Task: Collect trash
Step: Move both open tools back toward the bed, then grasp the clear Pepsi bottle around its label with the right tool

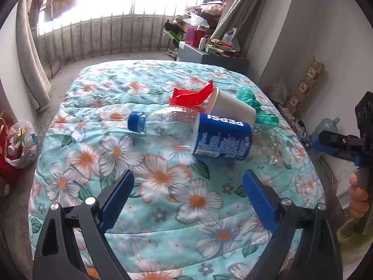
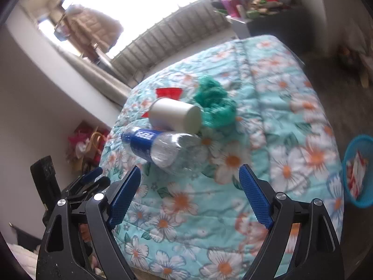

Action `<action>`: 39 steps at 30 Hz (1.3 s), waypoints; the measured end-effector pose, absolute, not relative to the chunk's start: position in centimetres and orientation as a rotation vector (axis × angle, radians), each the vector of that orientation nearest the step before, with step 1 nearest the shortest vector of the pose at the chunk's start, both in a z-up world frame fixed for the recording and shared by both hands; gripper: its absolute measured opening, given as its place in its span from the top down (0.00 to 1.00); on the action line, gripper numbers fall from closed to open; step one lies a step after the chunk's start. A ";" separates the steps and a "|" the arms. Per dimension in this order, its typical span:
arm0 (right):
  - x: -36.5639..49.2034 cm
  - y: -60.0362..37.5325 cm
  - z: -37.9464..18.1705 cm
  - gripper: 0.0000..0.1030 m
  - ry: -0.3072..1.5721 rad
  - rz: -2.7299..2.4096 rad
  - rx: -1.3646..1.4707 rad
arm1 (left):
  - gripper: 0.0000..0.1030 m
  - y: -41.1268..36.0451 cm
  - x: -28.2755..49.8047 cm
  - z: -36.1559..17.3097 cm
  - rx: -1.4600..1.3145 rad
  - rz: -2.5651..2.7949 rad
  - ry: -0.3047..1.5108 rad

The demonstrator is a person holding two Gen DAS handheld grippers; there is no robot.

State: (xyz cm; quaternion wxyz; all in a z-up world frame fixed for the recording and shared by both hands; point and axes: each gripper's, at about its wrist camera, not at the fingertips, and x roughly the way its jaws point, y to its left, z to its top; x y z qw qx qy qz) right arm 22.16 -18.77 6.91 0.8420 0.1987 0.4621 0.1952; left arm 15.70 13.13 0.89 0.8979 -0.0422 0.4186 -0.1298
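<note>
Left wrist view first: the only writing I can actually read is "PEPSI" in white on the blue label of the clear plastic bottle (image 1: 205, 137), and it shows upside down from here. The small print under it is too tiny to make out. The bottle lies on its side on the floral quilt (image 1: 163, 210), blue cap (image 1: 137, 121) pointing left.

Right behind it and touching is a white paper cup (image 1: 230, 107), also tipped over, with a torn red wrapper (image 1: 188, 96) just beside the cup's rim and a crumpled green plastic bag (image 1: 256, 107) on its other side.

The left gripper (image 1: 186, 196) has its blue pads spread wide over the quilt, nothing between them, short of the bottle. The right gripper (image 2: 190, 192) is the same deal in its own view: jaws well apart, empty, with the bottle's base just ahead of the tips.

Off the right edge of the bed in the right wrist view there's a blue bin (image 2: 357, 170) with some red-and-white scraps in it. A hand (image 1: 357, 198) holding the other gripper's handle shows at the right edge of the left view.
</note>
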 end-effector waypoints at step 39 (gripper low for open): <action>19.6 -11.1 1.9 0.42 1.255 0.309 -0.369 | 0.11 18.5 17.2 -1.3 -0.219 -0.211 0.913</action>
